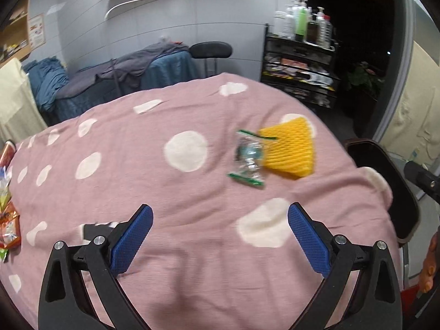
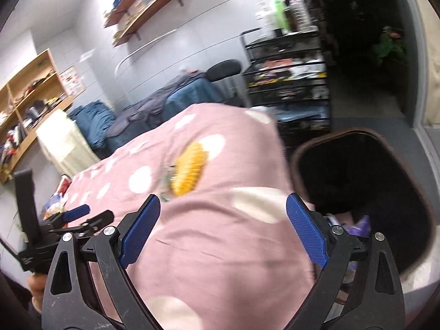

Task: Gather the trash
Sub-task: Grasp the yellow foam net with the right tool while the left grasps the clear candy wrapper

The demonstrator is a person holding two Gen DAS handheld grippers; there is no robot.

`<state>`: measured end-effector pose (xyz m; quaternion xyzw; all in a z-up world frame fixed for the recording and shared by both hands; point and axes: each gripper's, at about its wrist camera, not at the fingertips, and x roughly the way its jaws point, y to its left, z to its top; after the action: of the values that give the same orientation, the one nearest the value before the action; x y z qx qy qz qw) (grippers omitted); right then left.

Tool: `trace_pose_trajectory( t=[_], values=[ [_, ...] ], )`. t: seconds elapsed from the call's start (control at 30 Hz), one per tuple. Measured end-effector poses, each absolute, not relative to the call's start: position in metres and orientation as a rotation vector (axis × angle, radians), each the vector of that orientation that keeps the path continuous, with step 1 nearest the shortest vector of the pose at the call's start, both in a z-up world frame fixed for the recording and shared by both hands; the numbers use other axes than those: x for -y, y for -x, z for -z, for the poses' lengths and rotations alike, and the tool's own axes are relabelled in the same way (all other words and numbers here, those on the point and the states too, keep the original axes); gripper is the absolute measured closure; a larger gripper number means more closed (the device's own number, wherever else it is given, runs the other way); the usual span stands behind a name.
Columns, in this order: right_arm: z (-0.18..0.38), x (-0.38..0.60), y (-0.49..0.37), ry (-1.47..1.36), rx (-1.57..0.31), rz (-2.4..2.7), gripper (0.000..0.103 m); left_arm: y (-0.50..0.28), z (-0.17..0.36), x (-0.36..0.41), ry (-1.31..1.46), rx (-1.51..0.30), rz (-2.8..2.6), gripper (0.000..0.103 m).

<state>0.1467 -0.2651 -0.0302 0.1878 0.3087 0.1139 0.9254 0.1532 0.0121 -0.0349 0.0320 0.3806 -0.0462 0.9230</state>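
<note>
A yellow foam net [image 1: 288,147] lies on the pink dotted cloth [image 1: 178,192], touching a clear wrapper with green edges [image 1: 249,159] on its left. My left gripper [image 1: 220,214] is open and empty, hovering nearer than both. In the right wrist view the net [image 2: 189,172] and wrapper [image 2: 166,181] lie ahead on the cloth [image 2: 220,247]. My right gripper [image 2: 222,209] is open and empty above the cloth's right edge. A dark brown bin [image 2: 385,192] with trash inside stands to its right. The left gripper [image 2: 77,214] shows at lower left.
Snack packets [image 1: 8,220] lie at the cloth's left edge. The bin rim [image 1: 385,170] shows past the cloth's right edge. Behind are a blue-covered bed [image 1: 110,82], a black stool [image 1: 211,51] and a black rack with bottles [image 1: 299,63].
</note>
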Motion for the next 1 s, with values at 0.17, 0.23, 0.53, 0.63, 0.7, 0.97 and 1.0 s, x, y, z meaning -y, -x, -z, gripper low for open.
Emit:
trace_pose_trajectory(
  t=[0.17, 0.23, 0.53, 0.63, 0.7, 0.97, 1.0],
  values=[
    [0.033, 0.236, -0.183, -0.390, -0.695, -0.294, 0.011, -0.165, 0.046, -0.039, -0.047, -0.821, 0.057, 0.006],
    [0.035, 0.227, -0.193, -0.397, -0.720, -0.311, 0.011, -0.170, 0.051, -0.044, -0.045, -0.837, 0.055, 0.006],
    [0.058, 0.202, -0.259, -0.432, -0.863, -0.357, 0.032, -0.190, 0.062, -0.026, -0.087, -0.885, 0.119, 0.006],
    [0.067, 0.191, -0.282, -0.442, -0.913, -0.377, 0.045, -0.201, 0.065, -0.016, -0.114, -0.905, 0.144, 0.006],
    [0.070, 0.187, -0.291, -0.440, -0.926, -0.381, 0.054, -0.211, 0.067, -0.009, -0.130, -0.921, 0.151, 0.006],
    [0.072, 0.190, -0.289, -0.462, -0.909, -0.401, 0.086, -0.255, 0.088, 0.019, -0.192, -1.000, 0.183, 0.006],
    [0.067, 0.192, -0.284, -0.448, -0.885, -0.384, 0.086, -0.259, 0.091, 0.021, -0.196, -1.007, 0.180, 0.009]
  ],
)
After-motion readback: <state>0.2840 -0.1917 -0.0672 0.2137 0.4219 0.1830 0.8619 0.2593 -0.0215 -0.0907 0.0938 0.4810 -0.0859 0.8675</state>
